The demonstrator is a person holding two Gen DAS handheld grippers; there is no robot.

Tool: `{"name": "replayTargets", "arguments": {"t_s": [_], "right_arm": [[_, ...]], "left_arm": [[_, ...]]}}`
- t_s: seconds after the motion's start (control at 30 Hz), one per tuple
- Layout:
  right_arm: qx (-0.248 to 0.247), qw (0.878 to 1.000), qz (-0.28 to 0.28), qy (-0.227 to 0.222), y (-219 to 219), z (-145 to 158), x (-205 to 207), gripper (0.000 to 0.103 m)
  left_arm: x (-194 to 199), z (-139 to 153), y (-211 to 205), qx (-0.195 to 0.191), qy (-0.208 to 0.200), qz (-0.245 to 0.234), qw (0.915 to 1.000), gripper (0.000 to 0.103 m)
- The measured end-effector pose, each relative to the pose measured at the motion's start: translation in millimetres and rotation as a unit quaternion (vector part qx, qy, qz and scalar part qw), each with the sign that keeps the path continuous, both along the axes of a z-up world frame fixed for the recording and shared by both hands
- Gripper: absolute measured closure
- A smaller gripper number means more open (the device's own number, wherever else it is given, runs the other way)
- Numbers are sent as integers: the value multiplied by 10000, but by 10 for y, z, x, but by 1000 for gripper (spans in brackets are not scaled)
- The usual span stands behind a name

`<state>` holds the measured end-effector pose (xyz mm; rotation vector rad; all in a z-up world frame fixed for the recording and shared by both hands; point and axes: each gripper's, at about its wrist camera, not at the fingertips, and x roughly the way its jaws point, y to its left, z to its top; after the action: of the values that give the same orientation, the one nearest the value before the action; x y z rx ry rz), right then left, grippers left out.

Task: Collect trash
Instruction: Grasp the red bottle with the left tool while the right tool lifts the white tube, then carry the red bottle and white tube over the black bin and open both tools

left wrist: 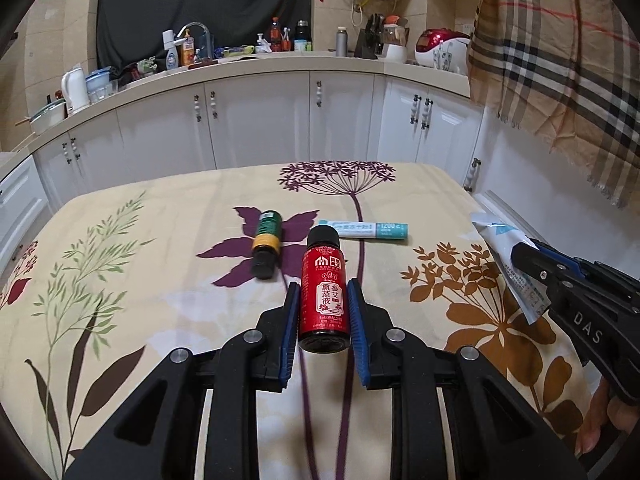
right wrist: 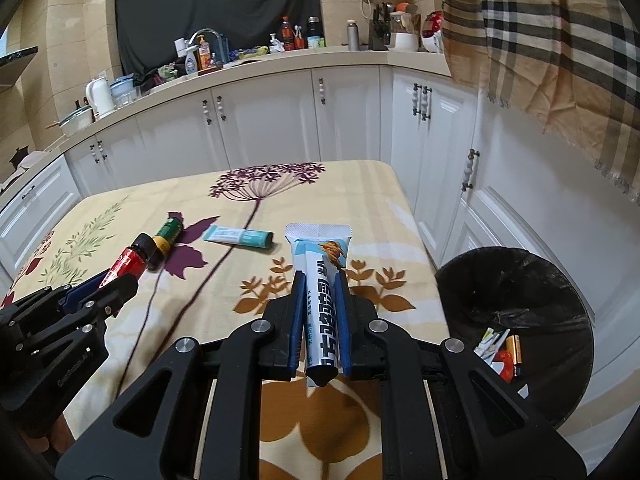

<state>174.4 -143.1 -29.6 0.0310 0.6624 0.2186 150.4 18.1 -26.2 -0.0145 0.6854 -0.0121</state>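
Observation:
My left gripper (left wrist: 323, 285) is shut on a small red bottle (left wrist: 324, 264) with a black cap, held just above the flowered tablecloth (left wrist: 160, 264). From the right wrist view the same gripper (right wrist: 120, 280) and red bottle (right wrist: 128, 262) show at the left. My right gripper (right wrist: 320, 276) is shut on a white and blue tube (right wrist: 320, 248), which appears at the right edge of the left view as the tube (left wrist: 500, 240) in that gripper (left wrist: 524, 256). A green bottle (left wrist: 267, 242) with a yellow band and a teal and white roll (left wrist: 366, 230) lie on the cloth.
A black bin (right wrist: 500, 280) lined with a bag stands on the floor right of the table, with several bits of trash inside. White cabinets (left wrist: 256, 120) and a cluttered counter run behind. A plaid cloth (left wrist: 560, 60) hangs at the upper right.

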Motion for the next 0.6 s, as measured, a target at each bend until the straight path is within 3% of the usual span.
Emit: {"name": "replayTargets", "arguments": {"t_s": [0.3,0.6], "right_arm": [[-45,9999,35,-117,80,97,-95,89],[-117,9990,-359,-252,-168,201,-170,89]], "left_arm": [[-131,64,77,-12,-141,23,9999,78],[-147,190,-97,-141,-343,-292,9989,78]]}}
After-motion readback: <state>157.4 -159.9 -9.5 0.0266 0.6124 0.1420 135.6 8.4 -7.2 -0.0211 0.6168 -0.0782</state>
